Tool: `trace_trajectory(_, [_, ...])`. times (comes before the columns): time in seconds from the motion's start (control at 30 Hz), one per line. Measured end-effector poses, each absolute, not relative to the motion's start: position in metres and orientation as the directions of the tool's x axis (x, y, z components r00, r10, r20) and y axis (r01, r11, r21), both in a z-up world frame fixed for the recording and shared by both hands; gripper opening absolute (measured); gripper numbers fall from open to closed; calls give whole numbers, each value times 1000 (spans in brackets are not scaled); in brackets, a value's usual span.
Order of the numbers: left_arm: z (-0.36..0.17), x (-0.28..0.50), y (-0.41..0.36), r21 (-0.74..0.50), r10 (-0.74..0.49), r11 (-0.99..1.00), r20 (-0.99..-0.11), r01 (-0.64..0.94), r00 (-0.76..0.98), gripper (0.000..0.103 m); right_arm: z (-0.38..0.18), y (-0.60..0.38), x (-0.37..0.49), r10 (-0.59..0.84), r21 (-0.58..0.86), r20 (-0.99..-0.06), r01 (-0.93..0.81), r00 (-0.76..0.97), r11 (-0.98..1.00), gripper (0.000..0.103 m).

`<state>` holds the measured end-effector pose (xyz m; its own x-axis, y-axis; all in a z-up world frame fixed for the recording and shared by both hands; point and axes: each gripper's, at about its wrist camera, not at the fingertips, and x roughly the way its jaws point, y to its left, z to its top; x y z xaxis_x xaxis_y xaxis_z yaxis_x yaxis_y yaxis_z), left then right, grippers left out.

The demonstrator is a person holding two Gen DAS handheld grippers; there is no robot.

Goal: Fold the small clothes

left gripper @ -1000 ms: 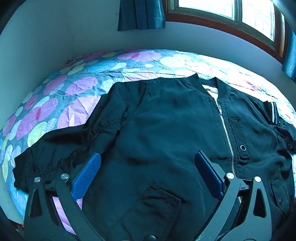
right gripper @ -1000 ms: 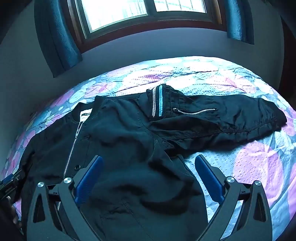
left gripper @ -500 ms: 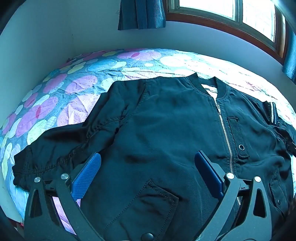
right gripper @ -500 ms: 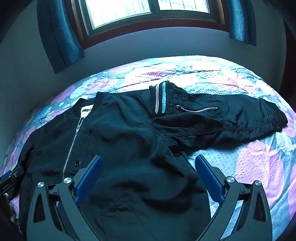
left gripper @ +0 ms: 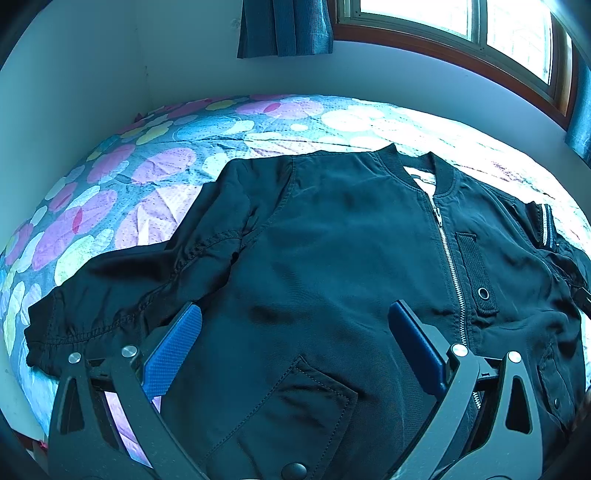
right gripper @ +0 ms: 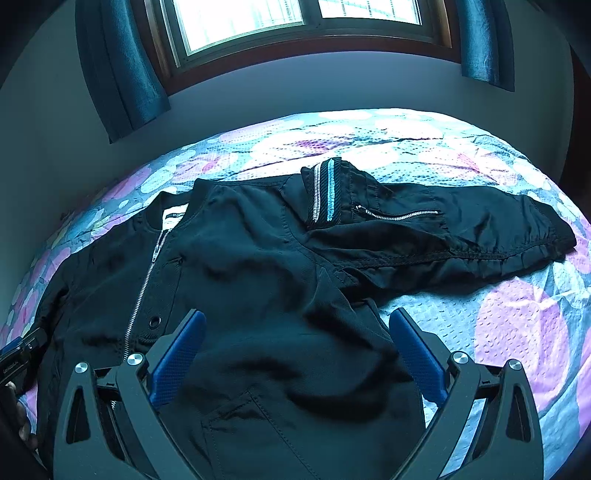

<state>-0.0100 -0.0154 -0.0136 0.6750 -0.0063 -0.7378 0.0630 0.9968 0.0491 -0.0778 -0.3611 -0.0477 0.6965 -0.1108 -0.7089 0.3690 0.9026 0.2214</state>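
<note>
One black jacket [left gripper: 332, 266] flat on bedspread [left gripper: 147, 177], 2 hand-held grippers [left gripper: 295, 343] [right gripper: 295, 347] wide apart, w/o load.

— How does the left gripper [left gripper: 295, 339] stand?
— Jaws spread wide, blue pads [left gripper: 173, 354] at 8 and 4 o'clock, nothing between them.
— And the right gripper [right gripper: 295, 343]?
— The same: wide apart, pads [right gripper: 417, 356] empty, pointing toward 12 o'clock.

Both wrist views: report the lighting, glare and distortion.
Left wrist view: window blown out, glare washing the bedspread, strong fisheye curve. Right wrist view: backlit window leaves the black jacket dark, folds barely readable; blue cast, dark vignetted corners in both.
</note>
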Motion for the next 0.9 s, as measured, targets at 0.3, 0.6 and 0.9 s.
trace_trajectory(0.3, [-13,-11,-14,48,-8,997,-738,65,675,101,-48,-361,-77,-112,220,-710,370,696,902,99])
trace_trajectory(0.6, [-14,-12,-12,51,-7,996,-740,67,672,101,-48,-361,-77,-111,221,-711,370,694,902,99])
trace_trajectory(0.9, [-14,-12,-10,49,-8,997,-738,67,674,101,-49,-362,-78,-113,228,-710,378,696,897,99])
